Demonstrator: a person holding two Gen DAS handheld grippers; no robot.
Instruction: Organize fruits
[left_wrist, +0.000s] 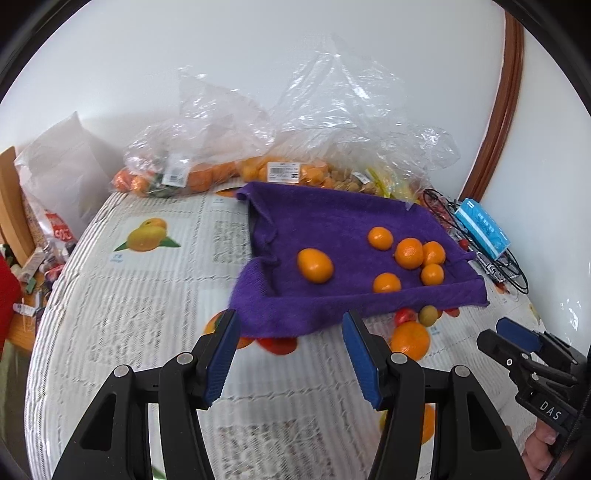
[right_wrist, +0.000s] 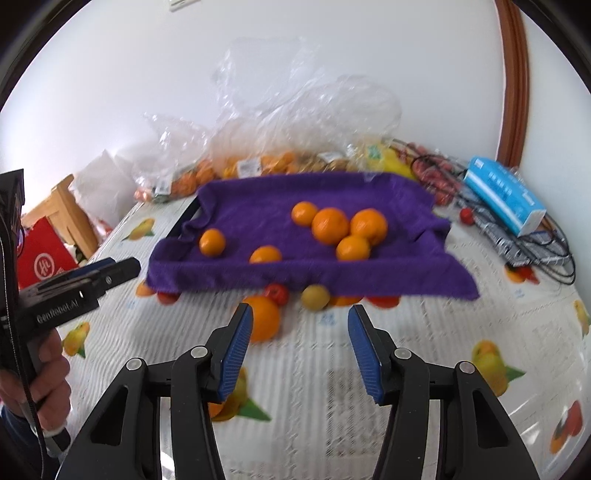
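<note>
A purple towel drapes over a tray and holds several oranges. In front of it on the table lie a loose orange, a small red fruit and a yellow-green fruit. My left gripper is open and empty, short of the towel's front edge. My right gripper is open and empty, facing the loose fruits; it also shows in the left wrist view.
Clear plastic bags of oranges stand against the wall behind the towel. A blue box and black cables lie at the right. The tablecloth has printed fruit pictures. A wooden chair is at the left.
</note>
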